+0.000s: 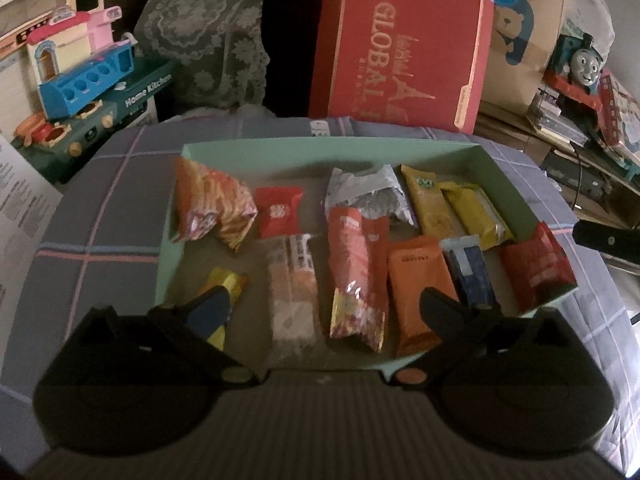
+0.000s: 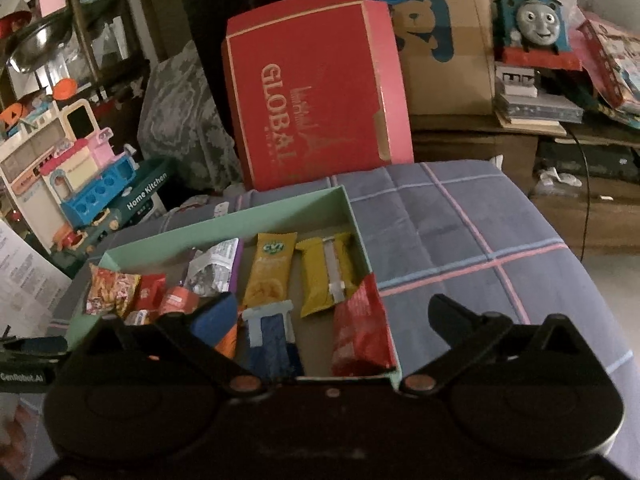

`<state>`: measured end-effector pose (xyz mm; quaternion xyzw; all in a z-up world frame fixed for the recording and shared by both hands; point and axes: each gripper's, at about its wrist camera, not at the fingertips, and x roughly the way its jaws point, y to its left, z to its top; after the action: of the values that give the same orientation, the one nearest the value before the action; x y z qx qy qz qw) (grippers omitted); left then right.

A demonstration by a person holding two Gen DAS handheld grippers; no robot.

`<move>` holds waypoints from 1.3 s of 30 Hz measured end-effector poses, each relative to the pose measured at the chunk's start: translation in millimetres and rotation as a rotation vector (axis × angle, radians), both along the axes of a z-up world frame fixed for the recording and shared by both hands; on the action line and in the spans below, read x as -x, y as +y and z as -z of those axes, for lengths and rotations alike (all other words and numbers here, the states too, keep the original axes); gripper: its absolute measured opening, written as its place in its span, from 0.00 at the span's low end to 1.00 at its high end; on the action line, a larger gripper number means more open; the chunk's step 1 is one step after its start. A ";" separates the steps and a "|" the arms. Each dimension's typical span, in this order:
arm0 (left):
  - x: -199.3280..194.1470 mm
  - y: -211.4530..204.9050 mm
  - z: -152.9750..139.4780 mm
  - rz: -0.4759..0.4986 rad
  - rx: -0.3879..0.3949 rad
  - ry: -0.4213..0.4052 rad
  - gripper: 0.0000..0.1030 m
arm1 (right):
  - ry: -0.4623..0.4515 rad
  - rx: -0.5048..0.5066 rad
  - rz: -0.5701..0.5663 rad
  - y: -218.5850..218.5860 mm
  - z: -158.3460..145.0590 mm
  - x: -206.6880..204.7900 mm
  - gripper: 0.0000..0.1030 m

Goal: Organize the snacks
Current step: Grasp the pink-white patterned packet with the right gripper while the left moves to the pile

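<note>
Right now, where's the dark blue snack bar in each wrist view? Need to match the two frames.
Left wrist: dark blue snack bar lies lower right in the green tray, between the orange pack and a red pack.
Right wrist: dark blue snack bar lies low centre, at the tray's near edge, left of that red pack.
Shared landmark: the red GLOBAL box behind the tray.

One green tray (image 1: 500, 168) holds eleven snack packets (image 1: 356, 276); behind stand one red box (image 1: 404, 40) and one toy train (image 1: 580, 60).
</note>
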<state>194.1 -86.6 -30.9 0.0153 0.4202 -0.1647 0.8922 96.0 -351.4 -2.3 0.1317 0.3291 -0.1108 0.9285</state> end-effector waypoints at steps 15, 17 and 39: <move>60.2 37.6 9.8 -0.043 -0.037 0.028 1.00 | 0.071 -0.094 0.042 16.1 16.3 71.6 1.00; 66.0 47.7 15.4 -0.061 -0.040 0.046 1.00 | 0.085 -0.108 0.047 18.0 21.0 78.7 1.00; 83.8 76.1 64.1 -0.127 -0.075 0.174 1.00 | 0.137 -0.087 -0.099 63.4 43.8 59.4 0.54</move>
<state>110.3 -10.5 -95.0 0.0076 0.5020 -0.0929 0.8598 36.6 -288.0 -46.1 0.1478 0.4023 -0.0589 0.9016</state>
